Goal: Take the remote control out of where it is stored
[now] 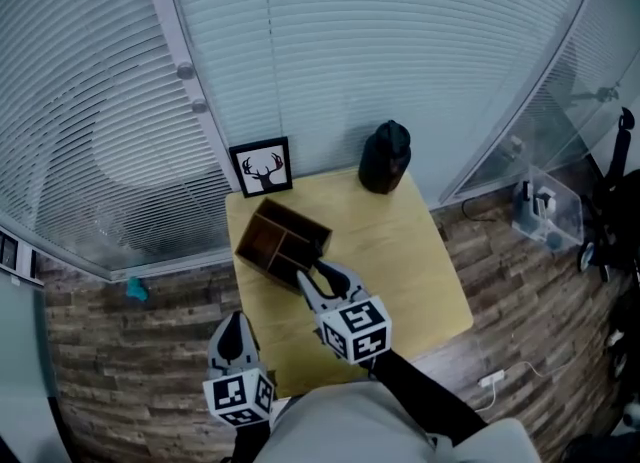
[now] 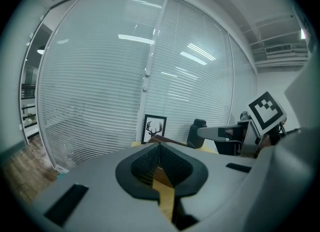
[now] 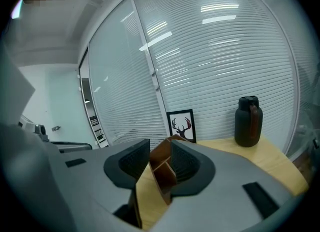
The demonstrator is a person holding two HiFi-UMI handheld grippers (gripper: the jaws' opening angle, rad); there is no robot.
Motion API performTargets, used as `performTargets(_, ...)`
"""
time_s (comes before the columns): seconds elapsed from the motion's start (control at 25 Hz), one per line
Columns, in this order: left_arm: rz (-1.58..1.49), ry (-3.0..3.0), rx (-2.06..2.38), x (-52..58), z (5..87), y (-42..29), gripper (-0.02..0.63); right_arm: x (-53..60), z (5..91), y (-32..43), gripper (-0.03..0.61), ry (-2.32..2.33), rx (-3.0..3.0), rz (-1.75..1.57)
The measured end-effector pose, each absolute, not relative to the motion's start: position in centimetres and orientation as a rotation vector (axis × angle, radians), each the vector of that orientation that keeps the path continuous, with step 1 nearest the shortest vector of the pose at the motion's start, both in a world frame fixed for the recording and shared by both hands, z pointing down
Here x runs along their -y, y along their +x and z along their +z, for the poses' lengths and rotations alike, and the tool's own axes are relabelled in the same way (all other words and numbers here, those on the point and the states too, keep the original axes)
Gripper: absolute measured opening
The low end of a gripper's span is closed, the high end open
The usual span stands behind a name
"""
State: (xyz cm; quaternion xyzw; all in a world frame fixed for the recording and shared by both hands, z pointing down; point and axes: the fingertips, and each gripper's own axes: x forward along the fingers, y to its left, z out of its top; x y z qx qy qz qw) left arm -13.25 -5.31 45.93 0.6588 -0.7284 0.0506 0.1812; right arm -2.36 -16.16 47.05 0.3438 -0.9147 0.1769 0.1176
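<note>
Right gripper (image 1: 320,276) is holding its jaws apart with nothing clamped, and it is pointing at the near end of the wooden box (image 1: 283,239) on the table (image 1: 400,271). Left gripper (image 1: 236,323) is waiting near the table's front corner, jaws together and empty. Of the remote control nothing is showing in any view; I am judging that it is lying deep in one compartment. To do this step well, the open gripper should be coming from above, checking each compartment, and closing only on the remote, not on the divider.
</note>
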Motion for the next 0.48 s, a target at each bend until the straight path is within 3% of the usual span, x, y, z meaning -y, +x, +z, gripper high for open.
performTargets(0.48,0.149,1.824,2.067,5.2,46.5,-14.0,0.009,19.3,48.6,-0.6,0.137,1.117,2.609,0.496)
